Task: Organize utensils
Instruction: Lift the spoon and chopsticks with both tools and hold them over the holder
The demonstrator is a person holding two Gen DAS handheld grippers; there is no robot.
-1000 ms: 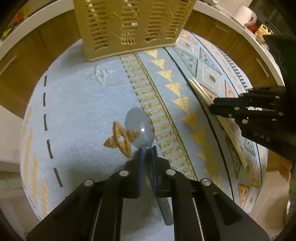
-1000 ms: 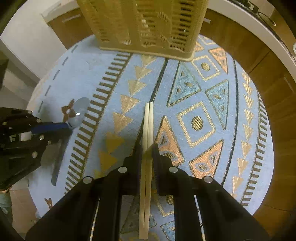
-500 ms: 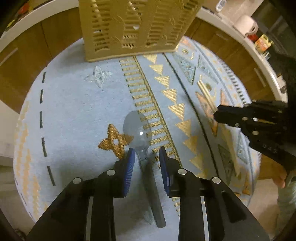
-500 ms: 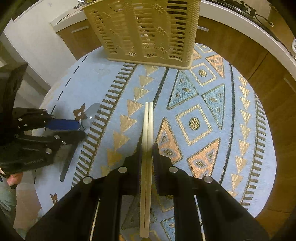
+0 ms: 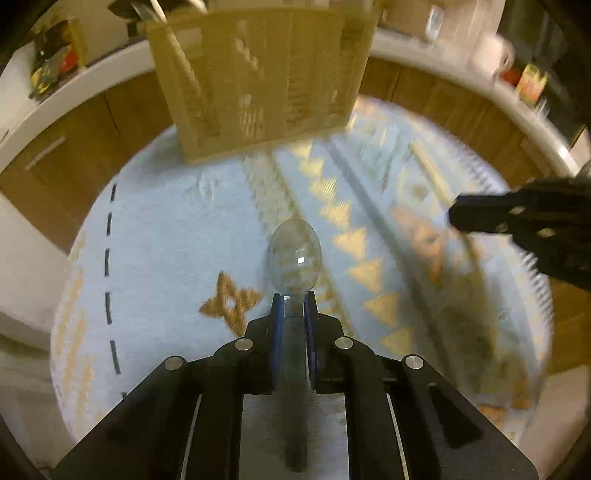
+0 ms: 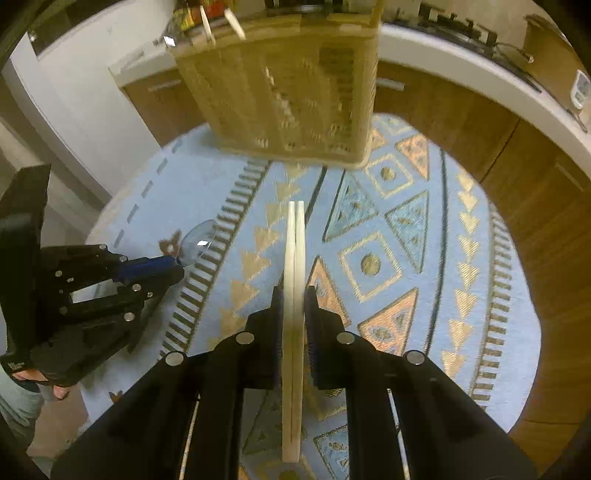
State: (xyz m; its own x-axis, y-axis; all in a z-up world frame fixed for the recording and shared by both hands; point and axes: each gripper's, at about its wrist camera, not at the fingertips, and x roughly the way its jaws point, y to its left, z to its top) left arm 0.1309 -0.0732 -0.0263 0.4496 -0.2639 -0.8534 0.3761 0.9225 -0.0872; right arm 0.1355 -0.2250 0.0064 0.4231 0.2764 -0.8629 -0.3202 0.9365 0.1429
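A clear plastic spoon (image 5: 294,254) with a dark handle sits between the blue pads of my left gripper (image 5: 294,299). Its jaws are closing and the pads press on the spoon's neck, bowl pointing forward over the blue patterned mat (image 5: 166,240). In the right wrist view the same spoon (image 6: 199,240) sticks out of the left gripper (image 6: 177,264) at the left. My right gripper (image 6: 294,291) is shut on a pair of pale wooden chopsticks (image 6: 295,258), held lengthwise above the mat (image 6: 461,314). A tan slotted utensil basket (image 6: 288,92) stands at the mat's far edge.
The basket (image 5: 258,81) holds a few pale handles (image 6: 221,22) that stick out at its top. Wooden cabinet fronts (image 6: 443,110) and a white counter (image 6: 461,62) curve behind the mat. A person's hand (image 6: 26,376) holds the left gripper.
The left gripper opened around the spoon's neck, then shut on it and lifted it off the mat. The right gripper rose with the chopsticks. Both views now show more of the basket.
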